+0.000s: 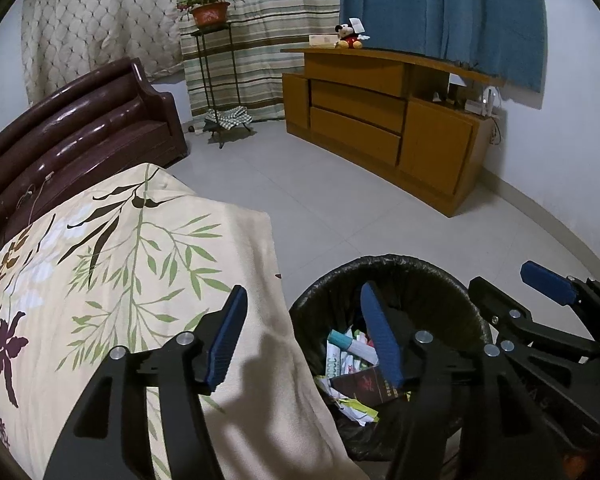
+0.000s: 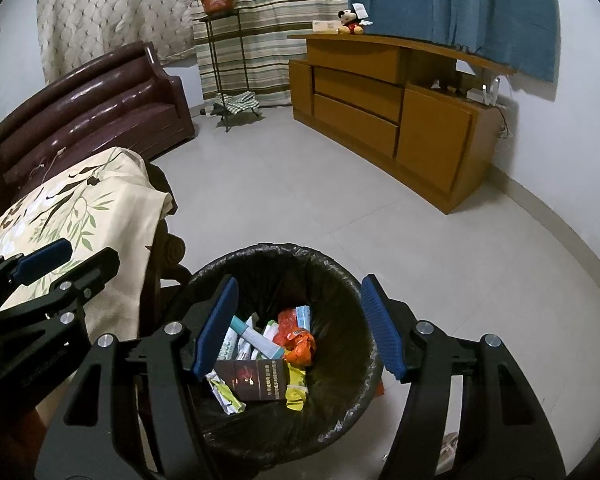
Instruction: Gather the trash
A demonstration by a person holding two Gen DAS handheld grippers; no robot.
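Observation:
A round bin with a black liner [image 2: 276, 250] stands on the floor and holds several pieces of trash: a dark box [image 2: 256, 378], an orange wrapper [image 2: 298, 340], a yellow-green wrapper [image 2: 296, 386] and white and teal packets [image 2: 252, 334]. My right gripper [image 2: 300, 280] hangs over the bin's mouth, open, with nothing between its blue pads. My left gripper [image 1: 304, 289] is open and empty too, straddling the bin's left rim [image 1: 400, 260] and the cloth edge. Each gripper shows in the other's view: the right gripper [image 1: 516, 284] and the left gripper [image 2: 76, 258].
A floral cloth [image 1: 140, 260] covers a table right beside the bin's left side. Behind it stands a dark brown sofa [image 1: 80, 128]. A wooden cabinet [image 1: 380, 120] and a plant stand [image 1: 216, 80] line the far wall. Pale tiled floor [image 2: 340, 200] lies between them.

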